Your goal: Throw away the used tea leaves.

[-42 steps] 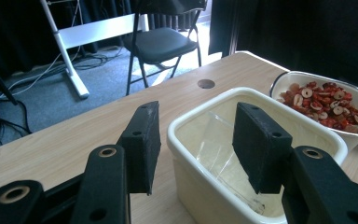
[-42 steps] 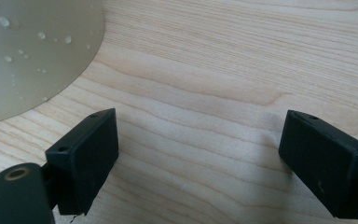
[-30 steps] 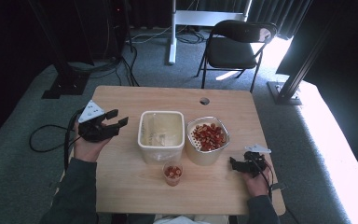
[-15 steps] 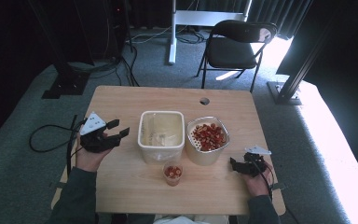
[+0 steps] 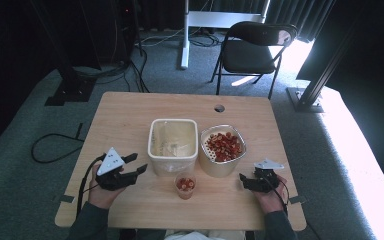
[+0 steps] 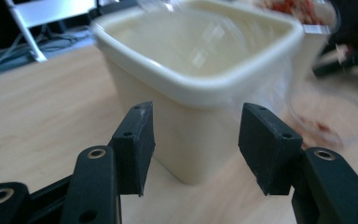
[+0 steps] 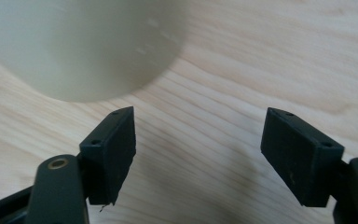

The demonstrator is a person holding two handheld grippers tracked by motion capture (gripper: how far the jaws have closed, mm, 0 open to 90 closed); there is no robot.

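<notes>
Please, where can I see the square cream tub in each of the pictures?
High view: square cream tub at table centre, left of the round bowl of red pieces.
Left gripper view: fills the upper middle, beyond the jaws.
Right gripper view: I cannot identify it.
Shared landmark: the round bowl.

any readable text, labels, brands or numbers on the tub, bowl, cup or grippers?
None legible.
Square cream tub: plain walls, no print.
Round bowl of red pieces: no label seen.
Small clear cup: no marking.
Left hand-held gripper and right hand-held gripper: no lettering.
</notes>
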